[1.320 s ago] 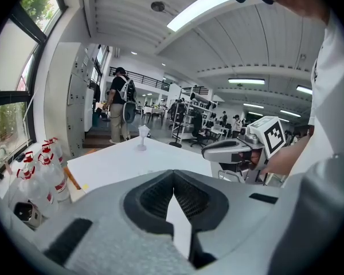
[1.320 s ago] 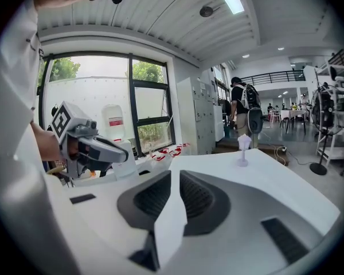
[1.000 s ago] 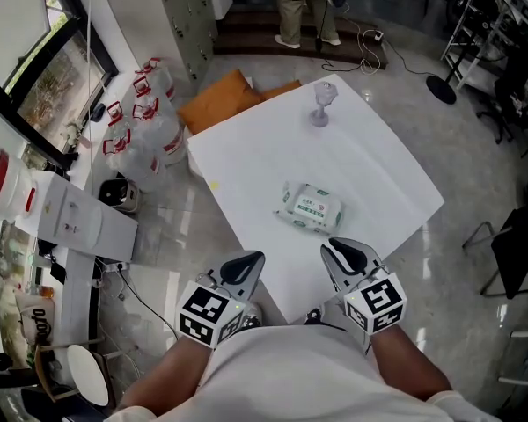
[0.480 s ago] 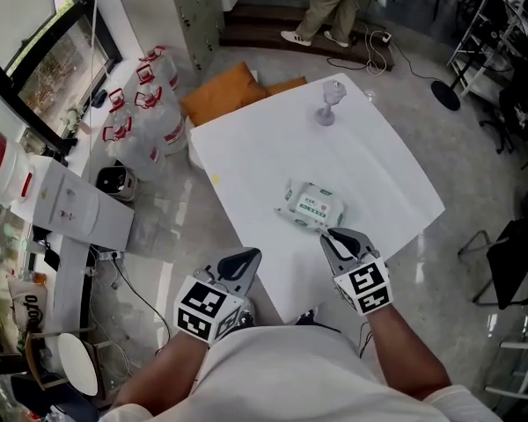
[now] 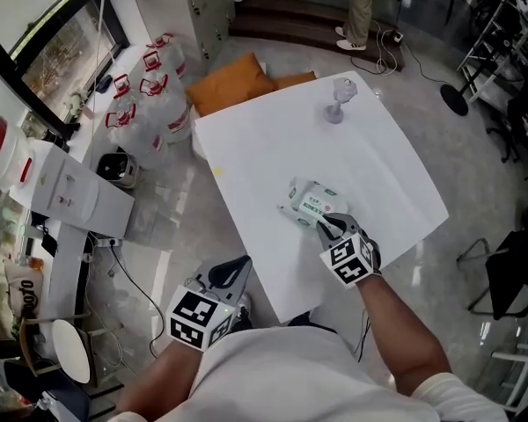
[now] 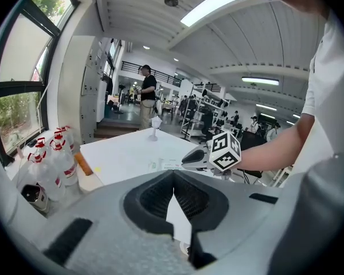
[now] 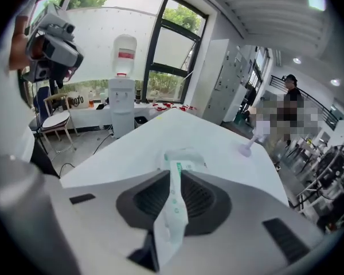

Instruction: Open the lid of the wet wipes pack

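Observation:
The wet wipes pack (image 5: pixel 310 202), white with green print, lies flat on the white table (image 5: pixel 273 139) with its lid down. My right gripper (image 5: pixel 324 224) points down at the pack's near end, its tips on or just above it. In the right gripper view the pack (image 7: pixel 184 158) shows through the narrow gap between the jaws of the right gripper (image 7: pixel 176 175); I see no pinch on it. My left gripper (image 5: pixel 238 268) hangs off the table's near corner, away from the pack. Its jaws (image 6: pixel 173 173) meet at the tips with nothing between them.
A clear stemmed glass (image 5: pixel 339 101) stands at the table's far corner. On the floor to the left are several water bottles (image 5: pixel 145 104), an orange cushion (image 5: pixel 233 82) and a white water dispenser (image 5: pixel 75 202). A person (image 5: pixel 363 7) stands at the far steps. A dark chair (image 5: pixel 510 262) is at the right.
My right gripper has gone forward and down from the table's near edge to the pack's near end, rolling as it went. The left gripper has sunk a little.

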Demonstrator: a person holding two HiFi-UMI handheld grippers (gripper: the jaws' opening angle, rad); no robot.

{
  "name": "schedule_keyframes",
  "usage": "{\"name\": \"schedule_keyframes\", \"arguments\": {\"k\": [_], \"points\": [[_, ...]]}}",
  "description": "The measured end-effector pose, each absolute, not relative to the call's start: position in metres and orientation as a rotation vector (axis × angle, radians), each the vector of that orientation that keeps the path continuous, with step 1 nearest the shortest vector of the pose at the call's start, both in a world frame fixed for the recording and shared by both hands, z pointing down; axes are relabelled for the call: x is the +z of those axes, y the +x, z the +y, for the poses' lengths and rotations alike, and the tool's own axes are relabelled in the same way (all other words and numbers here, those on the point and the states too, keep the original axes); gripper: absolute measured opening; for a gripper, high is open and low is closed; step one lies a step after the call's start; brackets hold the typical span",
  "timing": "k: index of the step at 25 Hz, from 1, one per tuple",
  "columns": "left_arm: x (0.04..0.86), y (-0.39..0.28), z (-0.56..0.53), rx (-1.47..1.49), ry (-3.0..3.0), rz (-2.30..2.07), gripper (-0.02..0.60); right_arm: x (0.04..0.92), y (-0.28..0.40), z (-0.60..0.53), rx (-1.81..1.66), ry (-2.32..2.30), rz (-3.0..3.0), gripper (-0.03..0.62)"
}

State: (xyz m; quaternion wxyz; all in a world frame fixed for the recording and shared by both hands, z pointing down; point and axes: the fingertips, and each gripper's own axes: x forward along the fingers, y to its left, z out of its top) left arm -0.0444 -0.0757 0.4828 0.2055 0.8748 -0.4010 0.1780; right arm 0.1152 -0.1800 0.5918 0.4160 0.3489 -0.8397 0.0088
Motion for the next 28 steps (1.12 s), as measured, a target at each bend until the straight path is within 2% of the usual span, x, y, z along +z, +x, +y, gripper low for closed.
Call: {"name": "schedule_keyframes", "arguments": {"k": [14, 21, 28], "points": [[0.492, -0.064, -0.078, 0.494, 2.36, -1.204, 0.009, 0.638, 0.103, -0.198, -0.058, 0.695, -2.019, 0.071], [0.493, -0.071, -0.08, 0.499, 2.341, -1.22, 0.008, 0.646, 0.101, -0.207, -0.102, 0.663, -1.974, 0.094], [0.497, -0.071, -0.081, 0.501, 2.329, -1.217, 0.008, 0.654, 0.101, -0.216, -0.136, 0.633, -1.941, 0.149]]}}
